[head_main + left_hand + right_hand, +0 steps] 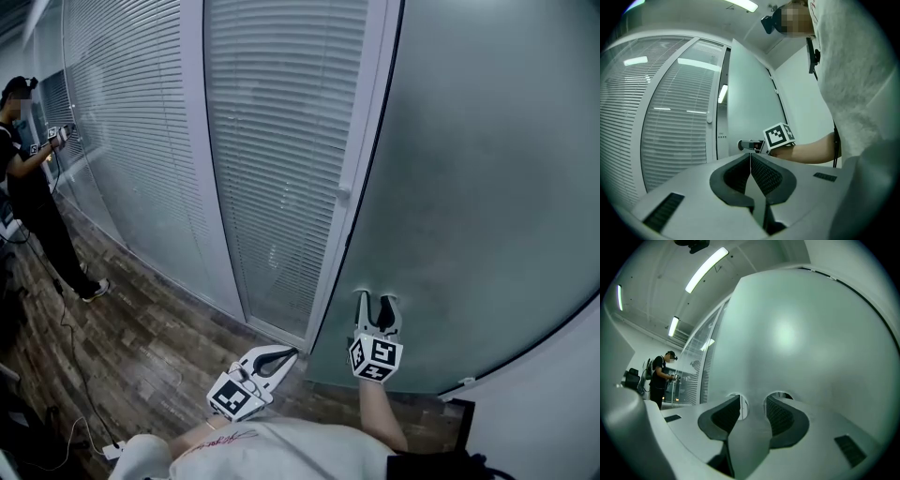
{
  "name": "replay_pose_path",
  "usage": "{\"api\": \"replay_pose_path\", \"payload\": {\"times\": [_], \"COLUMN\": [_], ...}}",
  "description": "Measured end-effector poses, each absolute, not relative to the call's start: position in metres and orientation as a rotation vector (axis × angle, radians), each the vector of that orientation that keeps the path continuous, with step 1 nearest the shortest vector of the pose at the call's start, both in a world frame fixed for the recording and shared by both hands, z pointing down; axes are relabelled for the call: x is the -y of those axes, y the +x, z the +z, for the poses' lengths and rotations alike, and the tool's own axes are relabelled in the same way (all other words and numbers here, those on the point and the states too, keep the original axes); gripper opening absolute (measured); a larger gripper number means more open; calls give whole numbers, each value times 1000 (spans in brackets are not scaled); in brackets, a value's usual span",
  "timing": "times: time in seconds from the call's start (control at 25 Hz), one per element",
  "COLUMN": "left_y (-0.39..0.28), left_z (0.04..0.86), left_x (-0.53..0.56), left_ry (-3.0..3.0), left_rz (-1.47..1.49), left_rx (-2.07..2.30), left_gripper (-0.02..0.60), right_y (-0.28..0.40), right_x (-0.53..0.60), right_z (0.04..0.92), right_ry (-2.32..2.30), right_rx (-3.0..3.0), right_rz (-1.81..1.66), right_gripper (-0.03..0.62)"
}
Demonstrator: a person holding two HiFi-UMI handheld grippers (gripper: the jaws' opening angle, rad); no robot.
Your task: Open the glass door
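Observation:
The frosted glass door (487, 187) fills the right of the head view, its dark edge next to the white frame (361, 178). My right gripper (375, 300) points at the lower part of the pane, open, with nothing between its fingers. In the right gripper view the door (797, 333) takes up almost everything ahead of the right gripper (753, 401); whether the tips touch the glass I cannot tell. My left gripper (291, 354) is shut and empty, low by the door's edge. The left gripper view shows the left gripper (750, 157) closed, with the door (750, 103) and right gripper (743, 145) beyond.
Glass walls with white blinds (272, 141) run off to the left. Another person (28, 169) stands far left on the wooden floor (141, 328), holding grippers. A cable and a power strip (112, 451) lie on the floor at lower left.

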State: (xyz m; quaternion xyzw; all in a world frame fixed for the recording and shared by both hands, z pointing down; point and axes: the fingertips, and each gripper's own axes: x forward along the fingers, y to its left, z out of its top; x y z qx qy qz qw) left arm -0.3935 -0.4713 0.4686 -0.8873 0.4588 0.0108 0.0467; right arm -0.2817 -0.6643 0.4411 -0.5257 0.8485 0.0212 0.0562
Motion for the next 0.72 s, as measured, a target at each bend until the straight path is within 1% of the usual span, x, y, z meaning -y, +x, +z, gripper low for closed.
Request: {"api": "replay_pose_path", "payload": {"times": [0.12, 0.16, 0.24, 0.72], "left_y": [-401, -402, -403, -390], "left_z": [469, 470, 472, 482], "left_x": [477, 480, 483, 482], "left_ry": [-2723, -2731, -2738, -2795], "left_rz": [45, 49, 50, 65], "left_rx": [-1396, -1396, -1386, -1396], "left_gripper": [18, 18, 18, 18], "right_y": [-283, -283, -281, -278], "right_x": [672, 674, 674, 666], "right_z": [441, 441, 442, 443], "right_ry": [-1630, -1636, -1642, -1576], "right_rx": [-2566, -2561, -2553, -2551], "right_rz": [82, 90, 111, 127], "right_gripper": [166, 147, 140, 137]}}
